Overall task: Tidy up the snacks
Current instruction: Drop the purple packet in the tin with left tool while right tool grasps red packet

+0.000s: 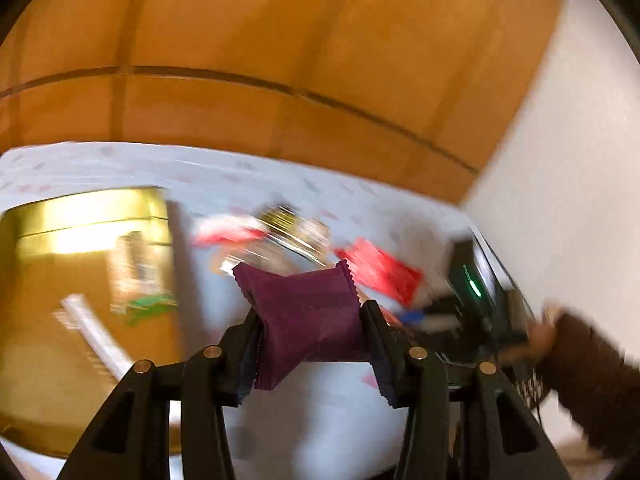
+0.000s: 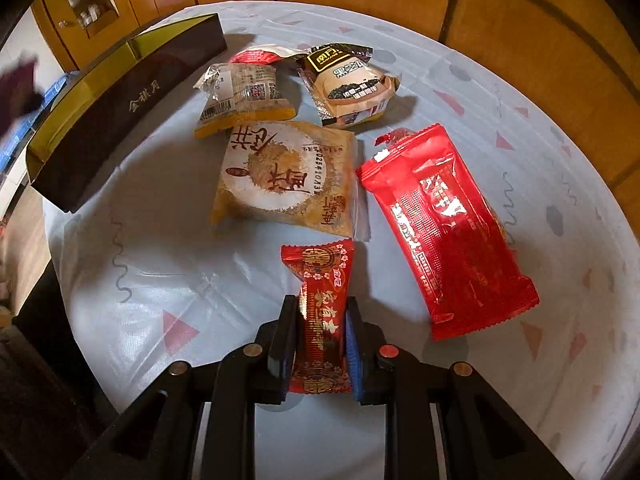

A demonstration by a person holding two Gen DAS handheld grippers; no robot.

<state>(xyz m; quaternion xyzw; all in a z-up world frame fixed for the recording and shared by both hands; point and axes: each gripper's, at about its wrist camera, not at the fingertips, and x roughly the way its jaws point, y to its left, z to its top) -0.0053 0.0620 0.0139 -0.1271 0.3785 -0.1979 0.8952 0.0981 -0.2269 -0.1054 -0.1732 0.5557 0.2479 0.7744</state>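
In the left wrist view my left gripper (image 1: 310,320) is shut on a dark purple snack packet (image 1: 304,312), held above the table; the picture is blurred. An open gold box (image 1: 92,248) lies at the left. In the right wrist view my right gripper (image 2: 320,320) is shut on a small red packet with gold print (image 2: 322,320) that rests on the table. Beyond it lie a large red packet (image 2: 444,232), a tan round-pastry packet (image 2: 286,178), a yellow-edged clear packet (image 2: 244,98) and a black-and-cream packet (image 2: 350,84).
A pale patterned tablecloth (image 2: 160,272) covers the round table. A long dark box with a gold lining (image 2: 120,108) stands at its far left. Wooden cabinets (image 1: 280,60) rise behind. A brown sleeve and a hand (image 1: 580,360) show at the right of the left wrist view.
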